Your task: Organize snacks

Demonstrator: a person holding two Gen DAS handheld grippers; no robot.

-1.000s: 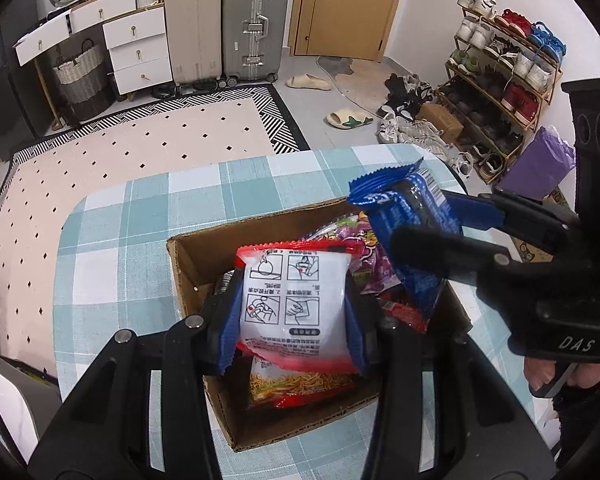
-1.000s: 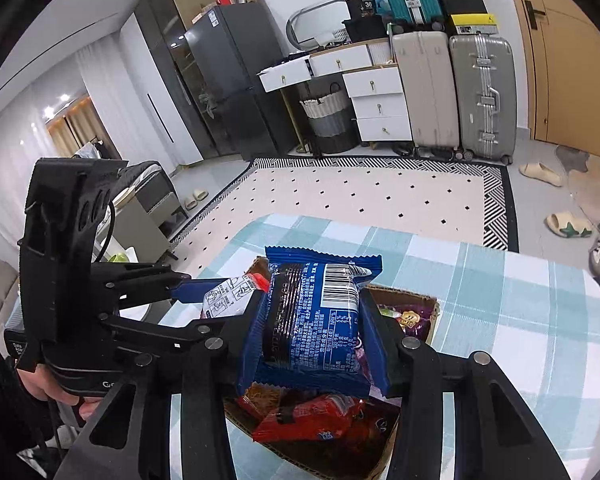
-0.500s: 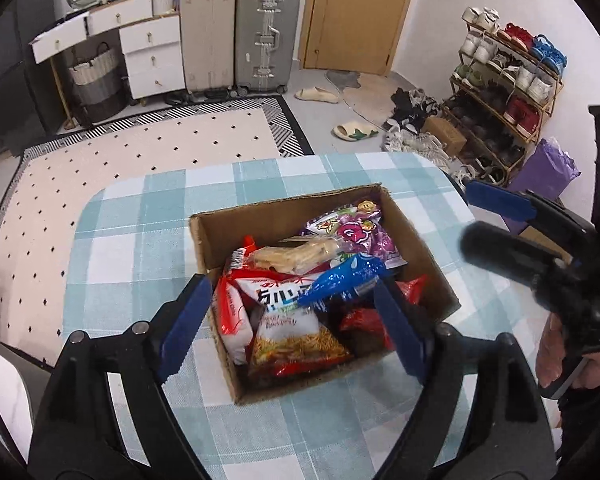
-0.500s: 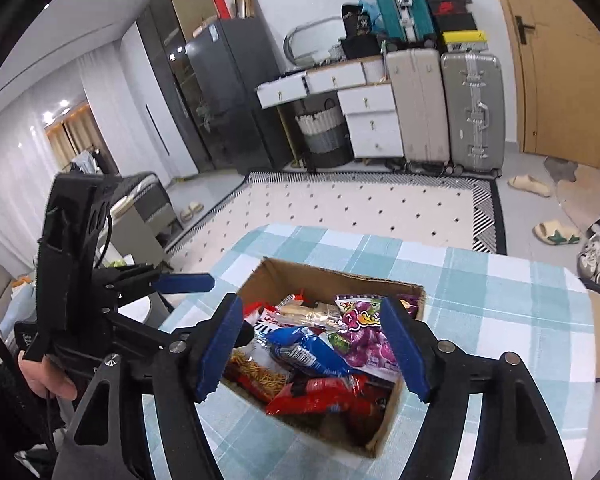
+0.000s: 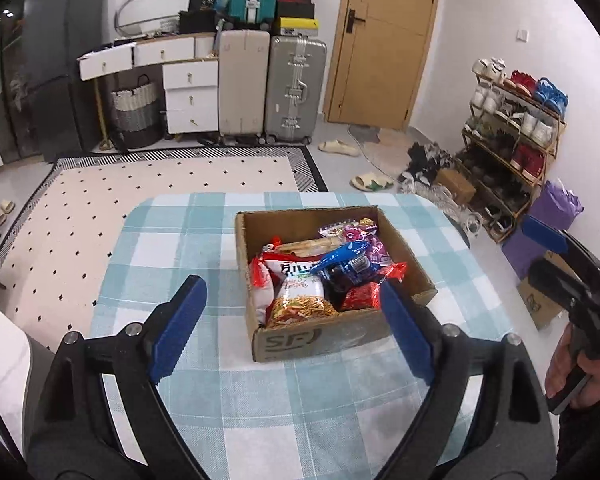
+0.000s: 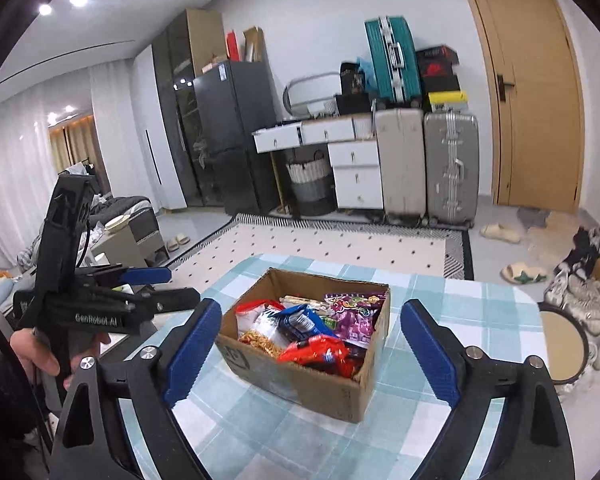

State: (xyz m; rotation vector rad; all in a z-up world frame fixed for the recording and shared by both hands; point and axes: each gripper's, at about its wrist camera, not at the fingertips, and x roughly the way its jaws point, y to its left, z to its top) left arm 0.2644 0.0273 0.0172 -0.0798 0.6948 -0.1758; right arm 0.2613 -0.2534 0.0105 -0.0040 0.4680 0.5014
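- Left gripper (image 5: 292, 316): jaws have just been opening and stand wide; nothing is held between them.
- Right gripper (image 6: 312, 344): likewise just opened, wide, nothing held.
- Cardboard box (image 5: 340, 334) of snack packets is seen just ahead of and below both grippers, on the checked counter (image 5: 180, 248).
- Blue packet (image 5: 346, 262) lies topmost, long axis slanting up-right in the left view.
- Packets judged light, crinkly, slippery and crushable; a hold across the short width is advised.
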